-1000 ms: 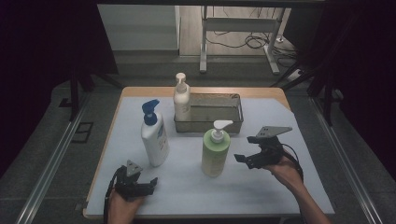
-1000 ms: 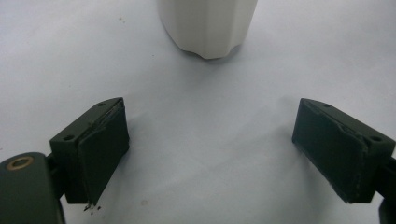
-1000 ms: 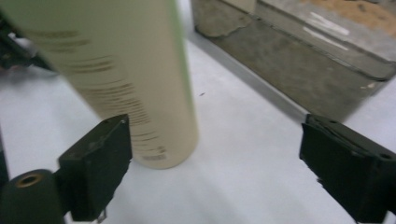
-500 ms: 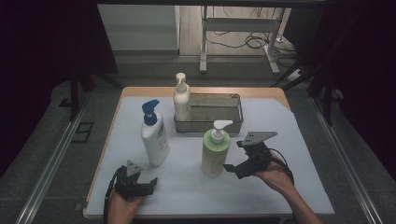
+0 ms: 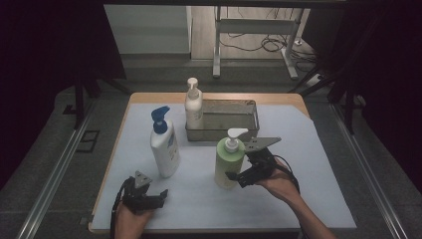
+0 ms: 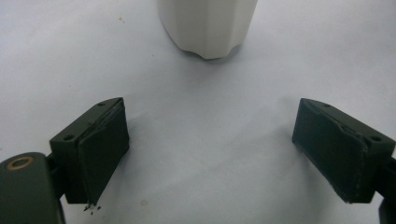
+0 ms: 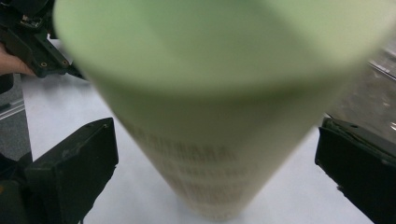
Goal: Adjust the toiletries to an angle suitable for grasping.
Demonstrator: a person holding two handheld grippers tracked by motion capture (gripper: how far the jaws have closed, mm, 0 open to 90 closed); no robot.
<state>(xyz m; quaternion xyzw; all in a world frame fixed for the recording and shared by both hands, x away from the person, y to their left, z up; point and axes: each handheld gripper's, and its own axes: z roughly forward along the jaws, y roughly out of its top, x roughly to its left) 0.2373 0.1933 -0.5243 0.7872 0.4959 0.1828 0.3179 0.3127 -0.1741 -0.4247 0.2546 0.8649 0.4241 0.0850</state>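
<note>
A green pump bottle (image 5: 229,162) stands mid-table on the white mat (image 5: 308,149). My right gripper (image 5: 234,173) has come up to its lower right side. In the right gripper view the green bottle (image 7: 219,121) stands between the two pads (image 7: 74,163), which do not touch it. These jaws have just been opening and stand wide, so the right gripper (image 7: 215,163) is open. My left gripper (image 5: 160,196) rests near the front left edge, open and empty. In its own view the left gripper (image 6: 210,154) faces the base of the white bottle (image 6: 208,23).
A white bottle with a blue pump (image 5: 164,144) stands left of the green one. A cream pump bottle (image 5: 193,107) stands behind it, beside a metal basket (image 5: 251,112). The left gripper (image 7: 32,37) also appears at the top left of the right gripper view.
My right gripper has moved left across the mat until its jaws came around the green bottle. The left gripper and the bottles have stayed where they were.
</note>
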